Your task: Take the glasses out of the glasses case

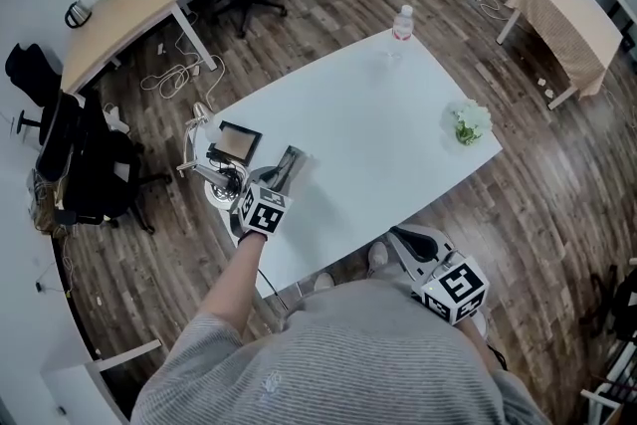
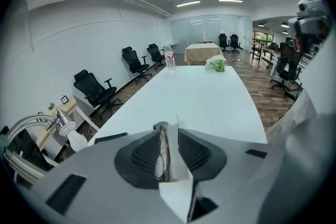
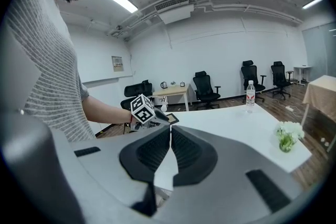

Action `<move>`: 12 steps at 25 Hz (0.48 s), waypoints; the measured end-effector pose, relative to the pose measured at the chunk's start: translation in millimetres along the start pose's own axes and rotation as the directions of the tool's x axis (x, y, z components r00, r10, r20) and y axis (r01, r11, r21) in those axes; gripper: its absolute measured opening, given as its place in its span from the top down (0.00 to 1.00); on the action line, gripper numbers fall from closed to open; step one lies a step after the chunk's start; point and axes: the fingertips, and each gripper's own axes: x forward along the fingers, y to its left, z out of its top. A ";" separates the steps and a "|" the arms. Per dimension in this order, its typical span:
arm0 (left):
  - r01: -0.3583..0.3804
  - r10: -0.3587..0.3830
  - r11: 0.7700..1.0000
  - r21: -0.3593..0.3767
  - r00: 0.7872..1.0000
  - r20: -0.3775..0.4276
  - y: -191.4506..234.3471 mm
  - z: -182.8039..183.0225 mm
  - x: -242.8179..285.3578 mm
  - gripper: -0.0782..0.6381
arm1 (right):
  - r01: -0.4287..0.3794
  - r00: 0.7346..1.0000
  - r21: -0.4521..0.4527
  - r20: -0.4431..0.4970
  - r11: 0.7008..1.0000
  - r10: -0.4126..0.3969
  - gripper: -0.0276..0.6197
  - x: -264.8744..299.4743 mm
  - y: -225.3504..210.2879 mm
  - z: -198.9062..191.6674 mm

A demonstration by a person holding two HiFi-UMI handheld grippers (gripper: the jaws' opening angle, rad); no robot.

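Between the left gripper's clamped jaws sit the glasses, a thin dark wire rim seen edge-on (lens pale), over the white table near the open glasses case. The right gripper is closed, empty.

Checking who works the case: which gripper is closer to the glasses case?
Left. The left gripper, holding the glasses, is beside the glasses case; the right gripper hangs past the table's near edge, farther off.
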 end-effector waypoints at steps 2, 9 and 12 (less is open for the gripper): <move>0.001 -0.001 1.000 0.001 1.000 -0.011 0.3 -2.7 3.4 0.74 | -0.002 1.000 -0.003 -0.010 1.000 0.002 0.93 -0.1 -2.0 1.0; -0.003 0.004 1.000 0.021 0.999 -0.046 0.8 -5.8 12.4 0.74 | 0.002 1.000 0.006 -0.018 1.000 -0.002 0.93 -4.2 -8.1 0.3; -0.003 0.004 1.000 0.026 0.998 -0.059 4.5 -5.1 17.3 0.74 | 0.010 1.000 0.011 -0.015 1.000 -0.010 0.93 -5.3 -11.5 0.1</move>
